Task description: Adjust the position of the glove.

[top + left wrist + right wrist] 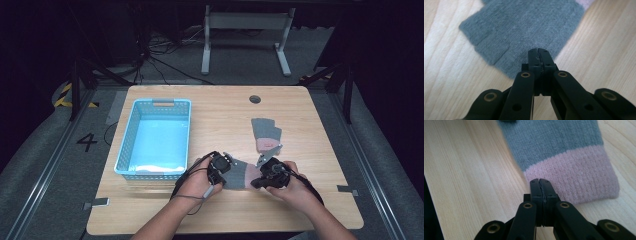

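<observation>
Left gripper [539, 51]: jaws closed, pinching the grey finger end of the near glove [243, 175].
Right gripper [540, 181]: jaws closed, pinching that glove's pink cuff.
Near glove: flat on the worktop [220, 112], right of the blue basket [129, 131].
Second glove [265, 134]: just beyond the near glove.

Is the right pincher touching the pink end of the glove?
Touching. In the right gripper view the right gripper has its jaws closed on the edge of the near glove's pink cuff, no gap showing.
</observation>
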The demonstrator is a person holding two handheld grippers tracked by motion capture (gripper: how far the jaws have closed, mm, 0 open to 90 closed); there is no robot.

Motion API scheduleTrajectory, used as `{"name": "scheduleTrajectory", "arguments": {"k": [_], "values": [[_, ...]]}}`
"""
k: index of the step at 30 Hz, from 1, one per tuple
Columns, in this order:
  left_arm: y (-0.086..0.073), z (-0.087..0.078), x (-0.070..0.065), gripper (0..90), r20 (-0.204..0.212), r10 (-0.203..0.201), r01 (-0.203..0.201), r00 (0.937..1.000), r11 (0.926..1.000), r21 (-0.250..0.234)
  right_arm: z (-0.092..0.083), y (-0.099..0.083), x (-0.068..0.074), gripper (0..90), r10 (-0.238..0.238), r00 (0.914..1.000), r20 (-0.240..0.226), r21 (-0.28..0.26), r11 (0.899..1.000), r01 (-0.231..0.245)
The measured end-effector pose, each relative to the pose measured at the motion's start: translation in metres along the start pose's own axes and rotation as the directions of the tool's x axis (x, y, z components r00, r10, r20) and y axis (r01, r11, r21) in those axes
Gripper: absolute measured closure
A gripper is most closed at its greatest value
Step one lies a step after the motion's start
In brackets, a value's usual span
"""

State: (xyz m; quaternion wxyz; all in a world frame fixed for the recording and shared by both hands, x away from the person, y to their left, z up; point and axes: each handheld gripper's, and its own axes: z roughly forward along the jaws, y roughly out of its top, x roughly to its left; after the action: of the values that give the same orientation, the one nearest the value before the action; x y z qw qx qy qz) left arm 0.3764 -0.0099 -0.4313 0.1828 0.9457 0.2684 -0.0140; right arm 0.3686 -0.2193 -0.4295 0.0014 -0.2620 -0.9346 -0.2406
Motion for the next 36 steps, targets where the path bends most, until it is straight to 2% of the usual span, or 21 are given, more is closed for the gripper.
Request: {"name": "scheduleTrajectory", "arguments": {"k": [7,9,12,14,19,24,28,31,36], "values": [[0.003,0.002,-0.009,89.9,0.016,0.042,-0.042,0.9990,0.9991,0.000,-0.004,-0.005,-0.009,90.0,0.026,0.9996,0.012,-0.002,1.000,-0.026],[0.004,0.003,-0.011,89.9,0.015,0.047,-0.047,0.9988,0.9989,-0.003,-0.004,-0.005,-0.010,90.0,0.029,0.9995,0.010,-0.002,1.000,-0.029],[0.005,0.004,-0.015,89.8,0.006,0.084,-0.084,0.9965,0.9964,-0.017,-0.006,-0.008,-0.015,90.0,0.051,0.9987,0.006,-0.003,0.999,-0.051],[0.005,0.004,-0.016,89.8,0.007,0.088,-0.087,0.9961,0.9959,-0.022,-0.006,-0.008,-0.015,90.0,0.052,0.9986,0.005,-0.002,0.999,-0.052],[0.004,0.001,-0.016,89.0,0.011,0.083,-0.082,0.9965,0.9961,-0.031,-0.007,-0.008,-0.015,90.0,0.050,0.9987,0.010,-0.003,0.999,-0.050],[0.004,-0.006,-0.016,82.2,0.035,0.072,-0.070,0.9968,0.9959,-0.058,-0.016,-0.011,-0.020,90.0,0.064,0.9979,-0.006,-0.032,0.997,-0.064],[0.003,-0.013,-0.014,79.6,0.047,0.062,-0.057,0.9970,0.9943,-0.090,-0.026,-0.013,-0.023,89.9,0.076,0.9971,0.012,-0.065,0.995,-0.075],[0.001,-0.021,-0.011,77.8,0.050,0.037,-0.031,0.9981,0.9933,-0.111,-0.032,-0.015,-0.026,82.2,0.097,0.9951,0.020,-0.089,0.992,-0.095],[-0.002,-0.031,-0.005,76.5,0.050,0.022,-0.015,0.9985,0.9904,-0.138,-0.040,-0.018,-0.030,80.7,0.128,0.9906,0.048,-0.117,0.986,-0.122]]}}
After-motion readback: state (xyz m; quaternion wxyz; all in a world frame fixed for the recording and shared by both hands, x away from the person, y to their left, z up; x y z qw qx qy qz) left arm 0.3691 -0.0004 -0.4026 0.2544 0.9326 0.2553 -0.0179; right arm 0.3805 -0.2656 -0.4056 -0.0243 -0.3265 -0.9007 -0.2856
